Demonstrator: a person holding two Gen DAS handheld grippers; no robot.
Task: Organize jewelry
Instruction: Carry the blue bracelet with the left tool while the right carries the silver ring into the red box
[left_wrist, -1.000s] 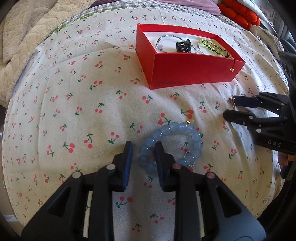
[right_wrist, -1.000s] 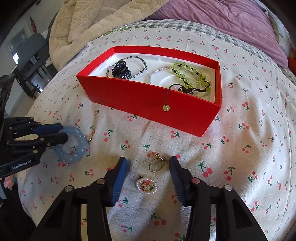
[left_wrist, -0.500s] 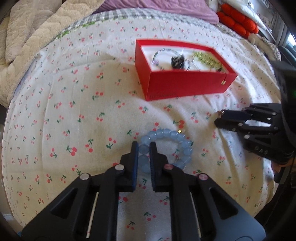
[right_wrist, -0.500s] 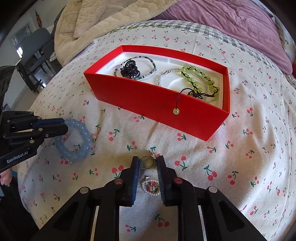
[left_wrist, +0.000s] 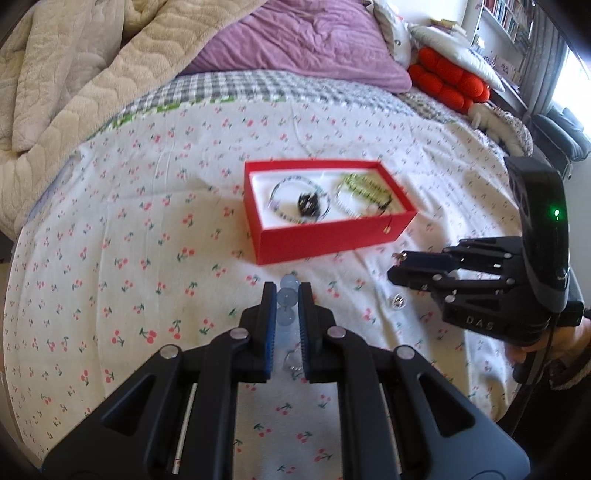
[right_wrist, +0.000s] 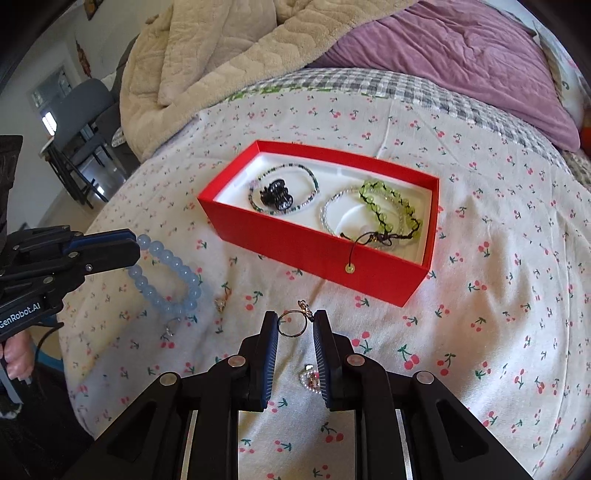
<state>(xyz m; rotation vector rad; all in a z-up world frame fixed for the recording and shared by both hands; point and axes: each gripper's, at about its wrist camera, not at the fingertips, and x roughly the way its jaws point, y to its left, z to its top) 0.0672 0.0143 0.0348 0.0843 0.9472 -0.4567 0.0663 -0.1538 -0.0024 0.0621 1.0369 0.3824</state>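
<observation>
Two grippers are working at once over the cherry-print bedspread. Starting at the left: the left gripper is pinching the blue bracelet, jaws pressed onto its beads, the loop hanging off the tips and looking clear of the cloth. Moving across, the right gripper is holding the ring between narrowed jaws, the band standing upright and spanning the gap. Just beneath, a small pearl piece is lying loose on the cloth. Further on sits the red box, open, already holding a black clip and a green bracelet. Everything is turning on this: the box lies straight ahead of both sets of tips, long side facing them, and the right gripper looks nearer.
</observation>
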